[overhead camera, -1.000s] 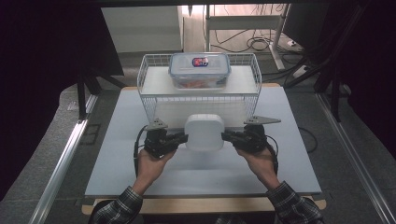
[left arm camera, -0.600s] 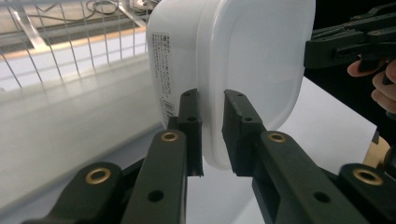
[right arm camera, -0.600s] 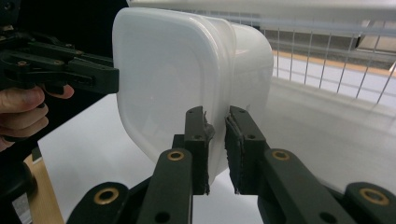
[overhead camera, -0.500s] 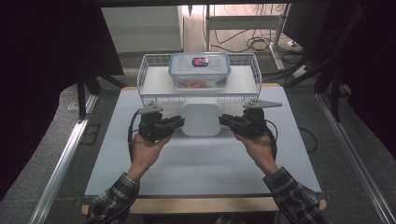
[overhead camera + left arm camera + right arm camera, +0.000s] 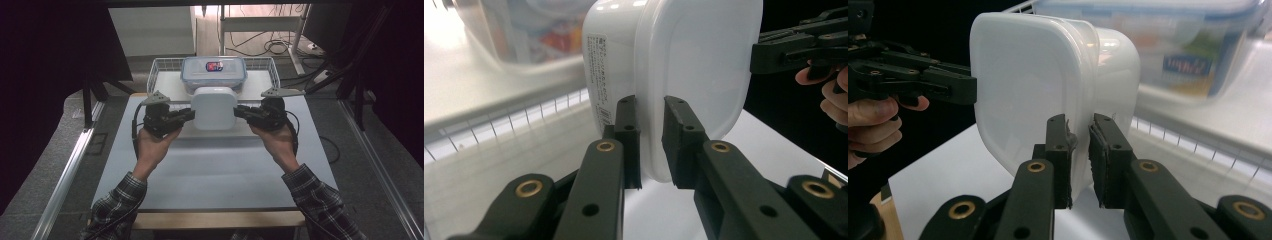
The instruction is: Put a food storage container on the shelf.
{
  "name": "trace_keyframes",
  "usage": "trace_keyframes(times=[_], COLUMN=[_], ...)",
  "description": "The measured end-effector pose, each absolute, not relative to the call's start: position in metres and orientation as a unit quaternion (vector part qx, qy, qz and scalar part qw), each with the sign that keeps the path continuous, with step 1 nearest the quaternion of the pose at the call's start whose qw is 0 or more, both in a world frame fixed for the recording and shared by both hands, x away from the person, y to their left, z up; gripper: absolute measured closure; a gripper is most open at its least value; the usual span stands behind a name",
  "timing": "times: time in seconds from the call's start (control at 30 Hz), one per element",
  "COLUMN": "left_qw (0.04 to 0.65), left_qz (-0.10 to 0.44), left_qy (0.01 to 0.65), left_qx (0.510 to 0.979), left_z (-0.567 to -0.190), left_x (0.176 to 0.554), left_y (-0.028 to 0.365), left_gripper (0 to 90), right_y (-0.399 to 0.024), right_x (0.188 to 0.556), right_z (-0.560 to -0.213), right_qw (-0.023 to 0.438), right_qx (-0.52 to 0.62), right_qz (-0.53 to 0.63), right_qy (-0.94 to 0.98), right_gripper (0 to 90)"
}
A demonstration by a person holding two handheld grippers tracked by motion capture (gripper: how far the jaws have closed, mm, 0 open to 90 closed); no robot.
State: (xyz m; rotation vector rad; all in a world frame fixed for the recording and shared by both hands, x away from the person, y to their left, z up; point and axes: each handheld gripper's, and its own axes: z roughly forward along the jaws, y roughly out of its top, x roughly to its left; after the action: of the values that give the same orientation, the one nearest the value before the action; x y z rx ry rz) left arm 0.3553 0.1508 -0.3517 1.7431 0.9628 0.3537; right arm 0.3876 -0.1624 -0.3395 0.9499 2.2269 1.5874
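A white lidded container [image 5: 214, 107] hangs in the air above the table, turned on edge so its lid faces me. My left gripper [image 5: 189, 115] is shut on the left rim and my right gripper [image 5: 239, 111] on the right rim. The left gripper view has my left gripper [image 5: 651, 102] pinching the lip of the white container [image 5: 694, 55], with the other gripper [image 5: 774, 50] at the far side. In the right gripper view my right gripper [image 5: 1080, 120] clamps the rim of the container [image 5: 1023, 85], opposite the left gripper [image 5: 943, 85].
Just behind the held container stands a white wire basket rack [image 5: 165, 62] carrying a clear box with a blue-rimmed lid [image 5: 214, 72]. The white table top [image 5: 210, 165] stretches below my forearms. Dark curtains flank both sides, and cables lie on the floor behind.
Both hands have lifted the white container off the table and carried it away from me, up toward the front of the rack. Both grips stayed the same.
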Motion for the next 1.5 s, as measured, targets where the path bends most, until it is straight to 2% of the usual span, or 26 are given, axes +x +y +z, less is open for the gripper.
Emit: trace_keyframes(times=[0.5,0.8,1.0,1.3,1.5], left_qw=[0.539,0.544,0.544,0.552,0.560], left_qz=[0.168,0.161,0.160,0.147,0.140], left_qy=[0.390,0.394,0.400,0.405,0.407], left_qx=[0.727,0.723,0.720,0.713,0.708], left_z=[-0.294,-0.268,-0.261,-0.262,-0.262], left_x=[0.376,0.396,0.411,0.424,0.434], left_y=[0.153,0.156,0.155,0.158,0.159], left_gripper=[78.3,78.3,78.1,76.6,70.4], right_y=[-0.162,-0.160,-0.158,-0.155,-0.148], right_x=[0.408,0.425,0.440,0.453,0.457], right_z=[-0.285,-0.259,-0.245,-0.243,-0.242], right_qw=[0.129,0.131,0.134,0.128,0.142], right_qx=[0.318,0.320,0.328,0.337,0.336], right_qz=[0.565,0.570,0.562,0.561,0.555], right_qy=[0.751,0.745,0.748,0.745,0.748], right_gripper=[79.2,79.2,78.8,77.6,72.3])
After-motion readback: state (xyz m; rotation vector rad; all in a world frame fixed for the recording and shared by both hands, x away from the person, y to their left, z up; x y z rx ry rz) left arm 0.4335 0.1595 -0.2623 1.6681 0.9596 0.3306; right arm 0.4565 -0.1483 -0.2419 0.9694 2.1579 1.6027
